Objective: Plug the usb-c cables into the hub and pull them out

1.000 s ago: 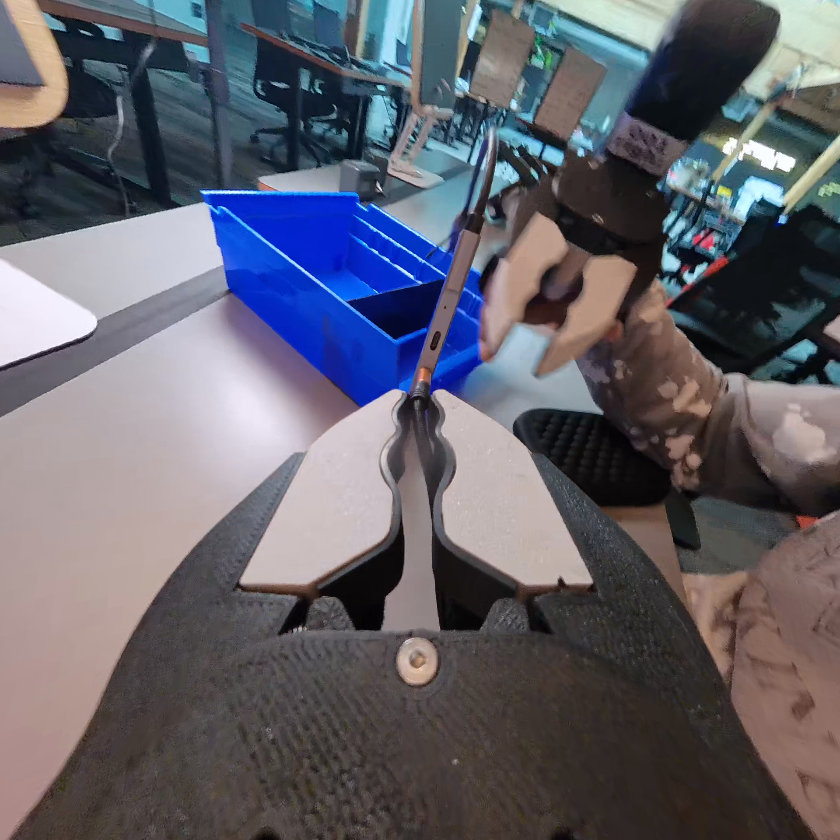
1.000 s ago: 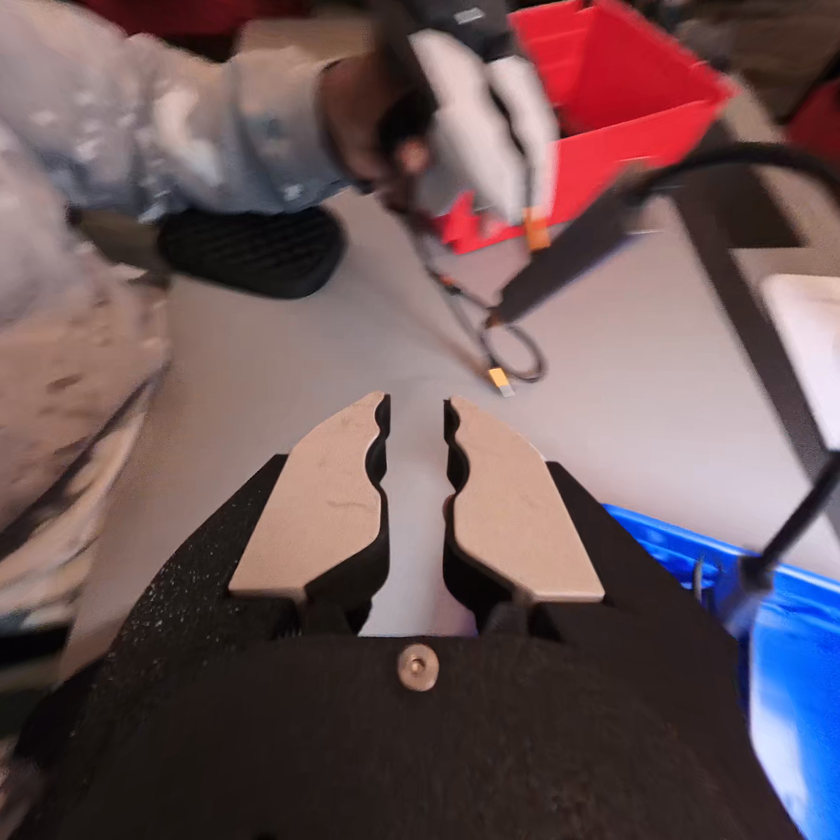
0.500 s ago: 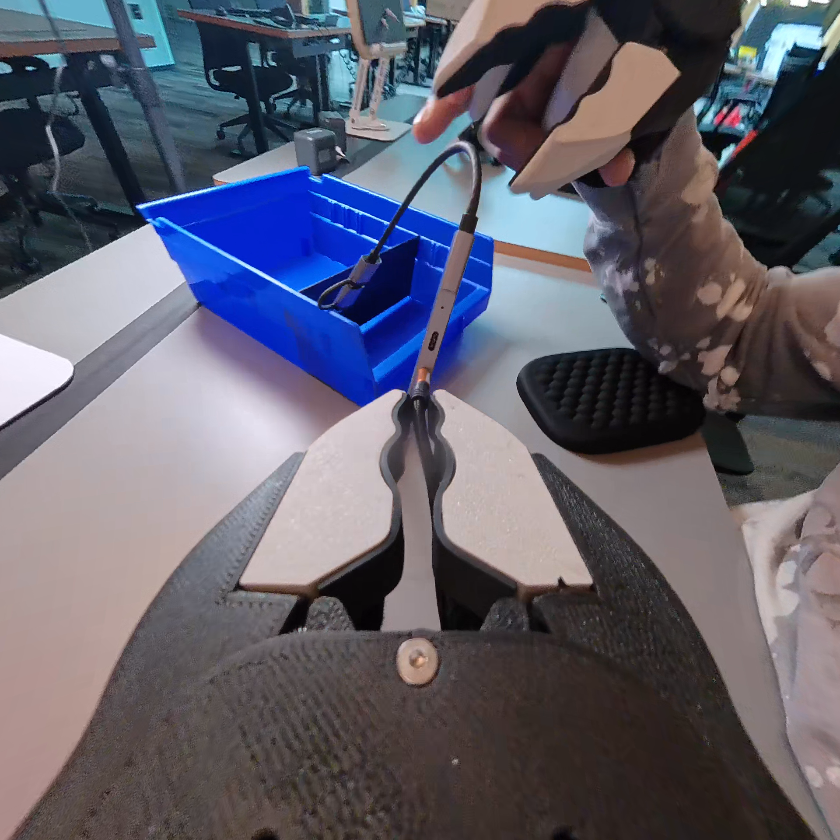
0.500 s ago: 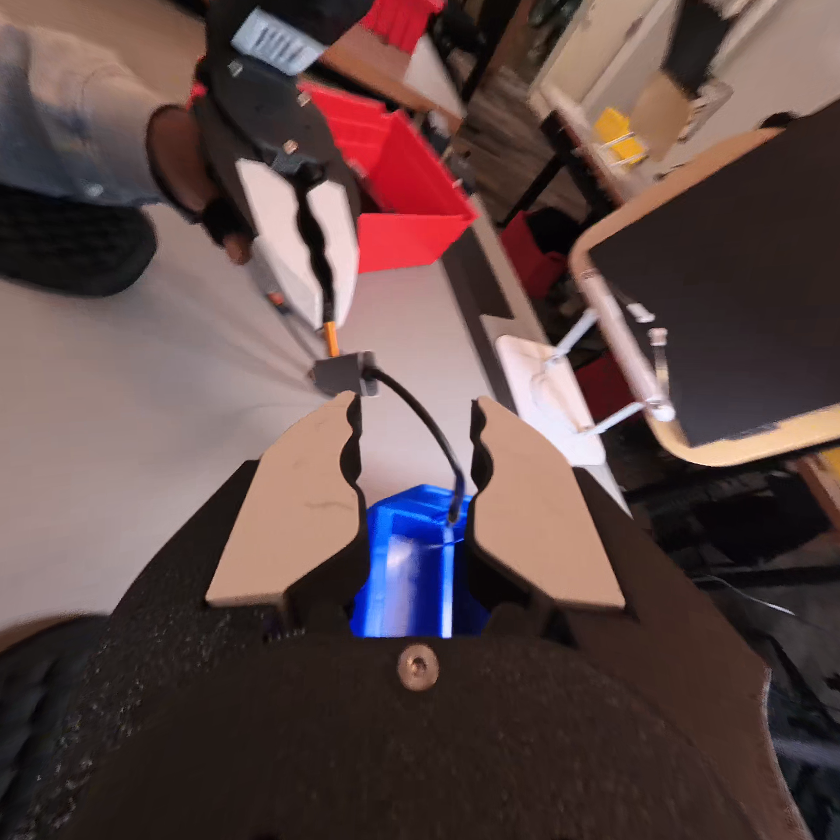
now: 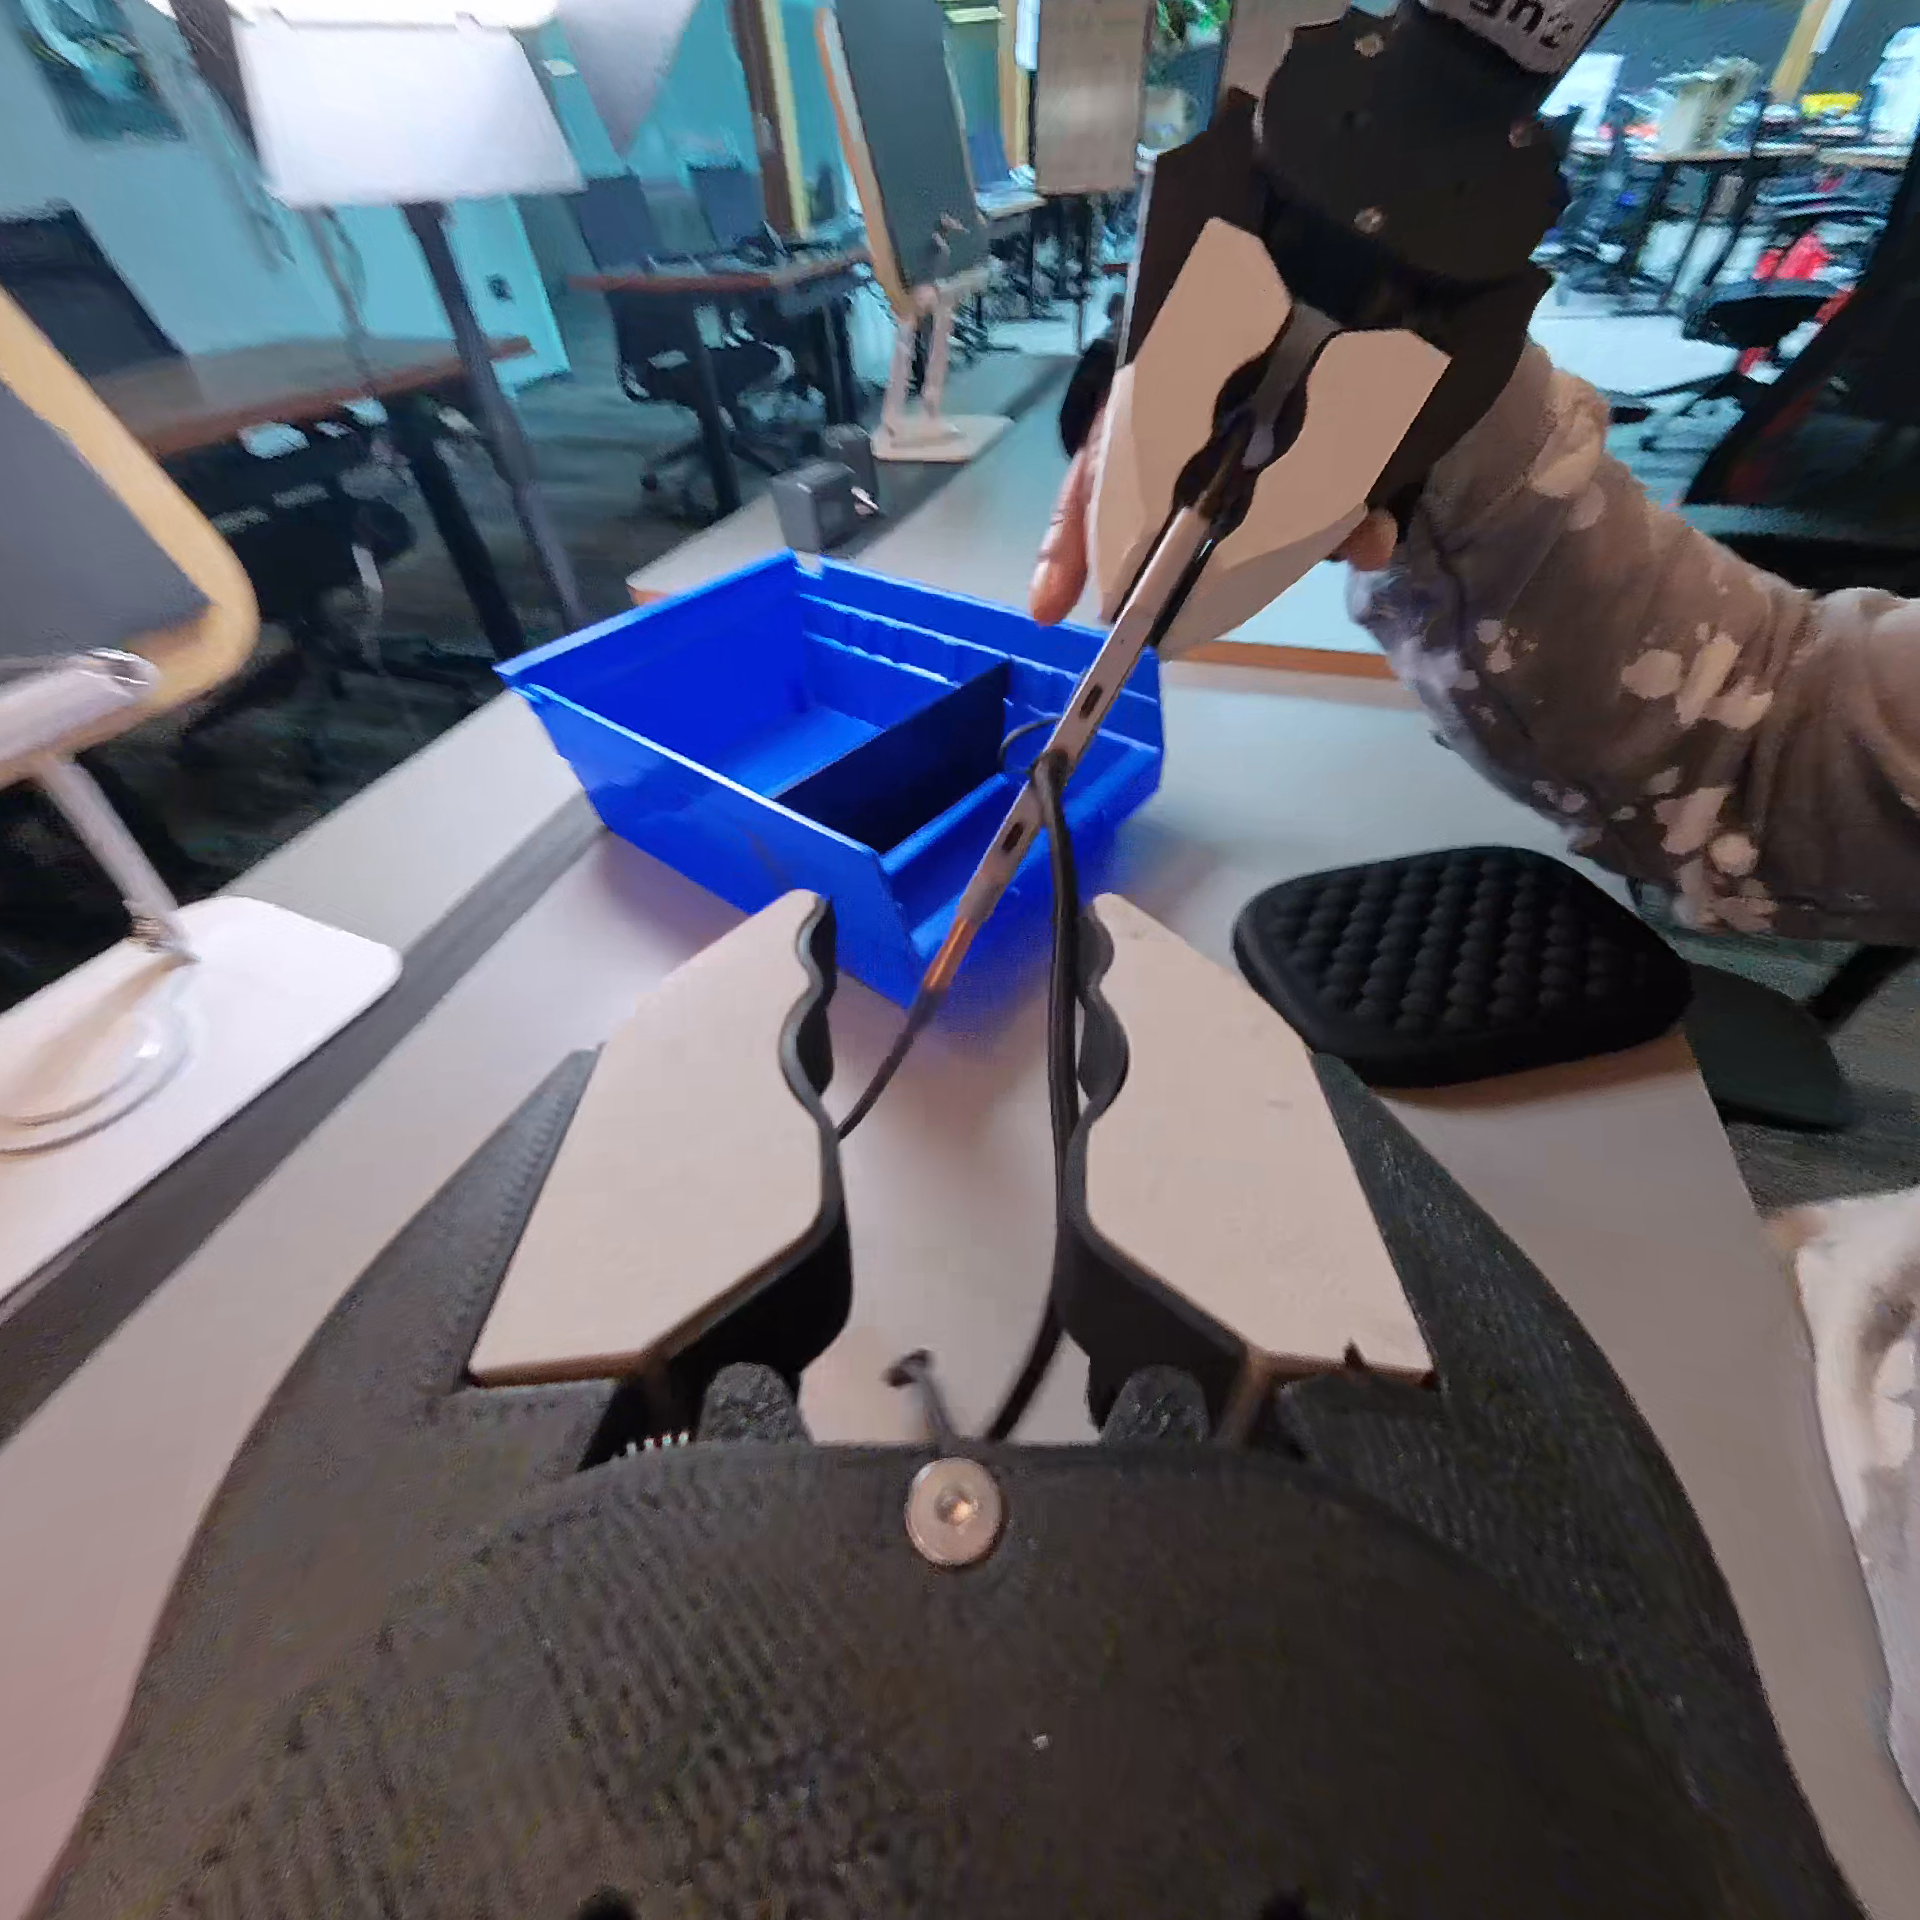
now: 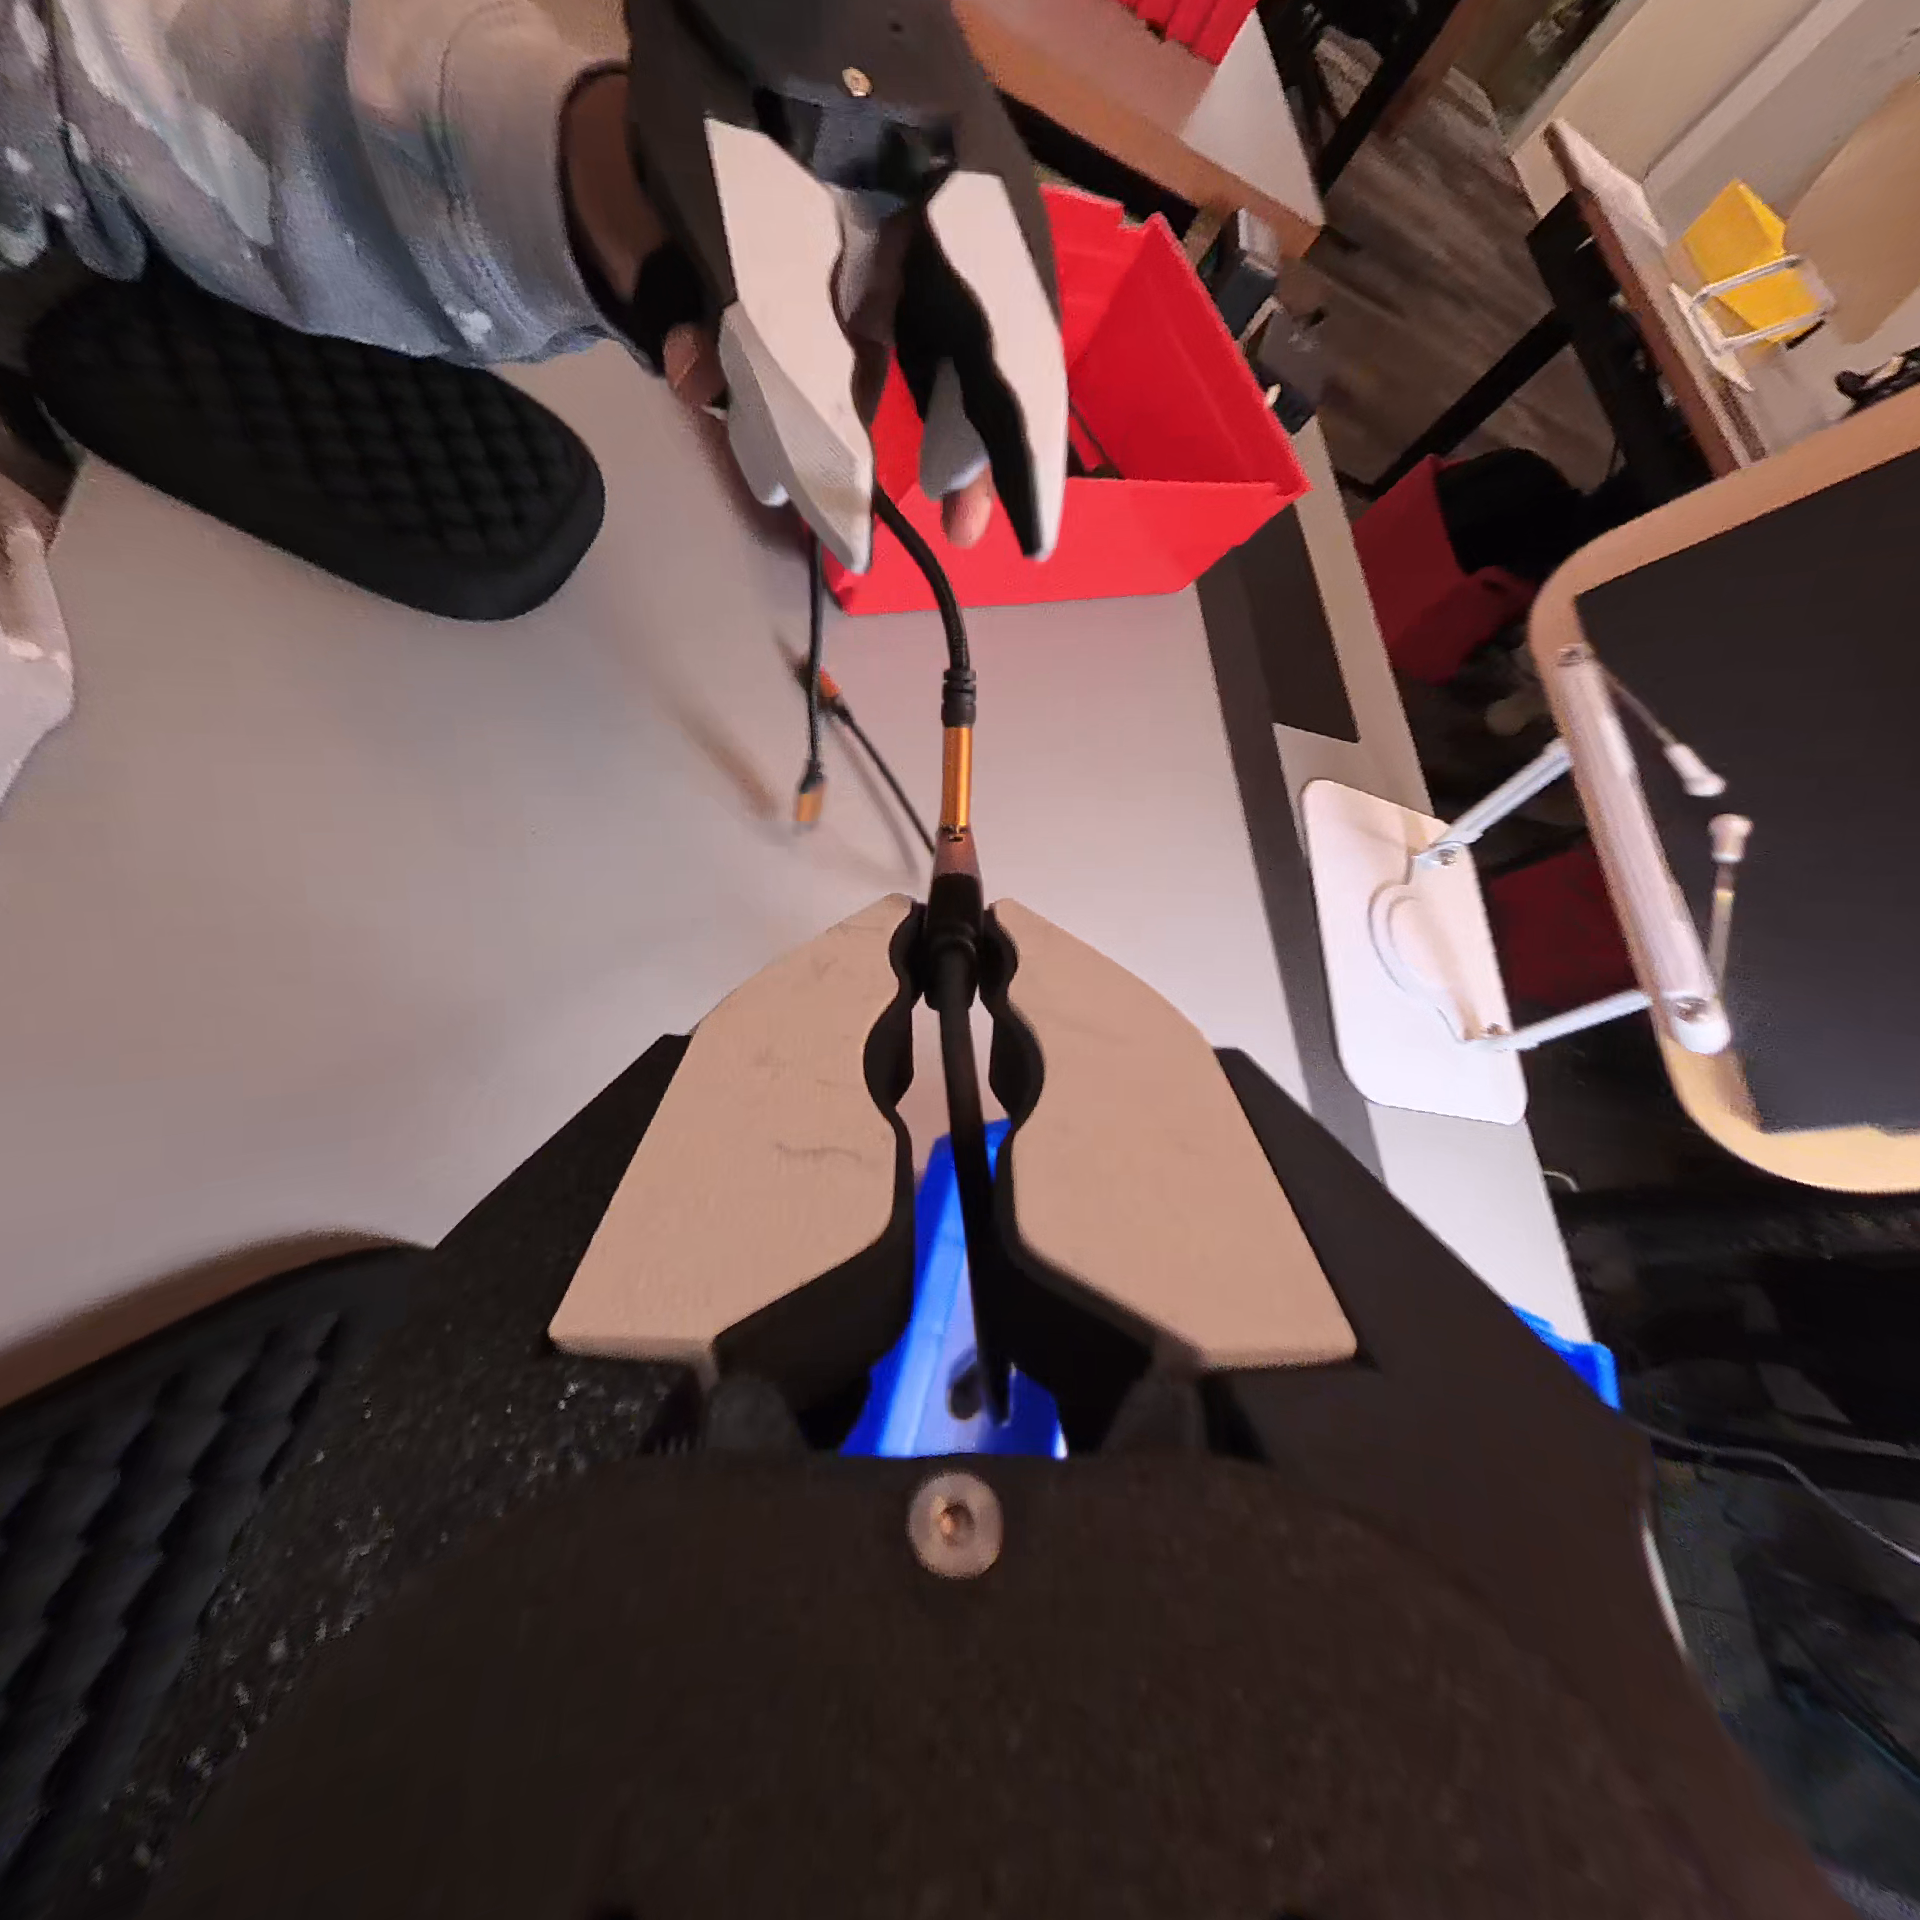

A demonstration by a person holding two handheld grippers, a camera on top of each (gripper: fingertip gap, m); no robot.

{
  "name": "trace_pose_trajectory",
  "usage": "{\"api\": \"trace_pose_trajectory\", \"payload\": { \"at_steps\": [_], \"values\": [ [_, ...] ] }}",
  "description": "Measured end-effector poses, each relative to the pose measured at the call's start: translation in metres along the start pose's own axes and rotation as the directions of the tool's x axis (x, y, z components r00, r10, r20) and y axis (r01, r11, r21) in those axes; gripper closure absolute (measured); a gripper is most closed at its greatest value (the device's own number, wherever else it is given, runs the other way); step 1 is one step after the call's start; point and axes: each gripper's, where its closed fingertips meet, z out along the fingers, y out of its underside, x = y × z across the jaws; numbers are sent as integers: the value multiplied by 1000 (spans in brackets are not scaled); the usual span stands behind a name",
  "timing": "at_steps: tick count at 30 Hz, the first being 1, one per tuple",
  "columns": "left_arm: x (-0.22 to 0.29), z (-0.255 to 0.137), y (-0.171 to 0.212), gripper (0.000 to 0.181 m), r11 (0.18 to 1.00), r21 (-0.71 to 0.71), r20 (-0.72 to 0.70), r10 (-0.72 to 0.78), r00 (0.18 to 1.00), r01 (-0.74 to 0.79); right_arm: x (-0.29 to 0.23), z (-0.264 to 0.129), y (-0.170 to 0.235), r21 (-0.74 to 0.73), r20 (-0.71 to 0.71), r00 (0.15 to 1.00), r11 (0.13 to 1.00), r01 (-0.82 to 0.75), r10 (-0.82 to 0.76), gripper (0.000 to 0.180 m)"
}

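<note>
My right gripper (image 6: pixel 951 909) is shut on the upper end of the thin grey hub (image 5: pixel 1086 707), where its own black cable leaves it, and holds it in the air. It also shows in the left wrist view (image 5: pixel 1179 613). A usb-c cable with an orange connector (image 6: pixel 958 769) is plugged into the hub's free end (image 6: pixel 954 868). My left gripper (image 5: pixel 956 914) is open just below that connector, with black cable running loose through the gap between its fingers. It also shows in the right wrist view (image 6: pixel 940 535). A second orange-tipped cable (image 6: pixel 808 805) lies on the table.
A blue bin (image 5: pixel 790 727) with a dark divider stands behind the hub, and a red bin (image 6: pixel 1091 436) stands at the other side. A black padded rest (image 5: pixel 1455 956) lies by the table edge. A white stand base (image 5: pixel 156 1008) sits to the left. Left tips to right tips: about 10 centimetres.
My left gripper, shut on the plugged-in cable before, has opened. My right gripper, open and off to the side before, has come in and shut on the hub's upper end.
</note>
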Motion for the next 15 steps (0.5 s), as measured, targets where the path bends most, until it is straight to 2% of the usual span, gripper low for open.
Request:
{"api": "trace_pose_trajectory", "payload": {
  "at_steps": [3, 7, 15],
  "values": [
    [-14, -23, -10, 134, 999, 29, 119, 24, 993, -27, 25, -36, -16, 16, -74, 997, 1000, -21, 22, 170],
    [-24, -54, -4, 135, 999, 39, 232, 22, 972, -32, 60, -92, -36, 24, -180, 982, 998, -59, 63, 171],
    [-16, -66, 68, 136, 992, -81, 238, -76, 968, 97, 134, -188, -33, -178, -472, 881, 973, -145, 45, 170]
  ]
}}
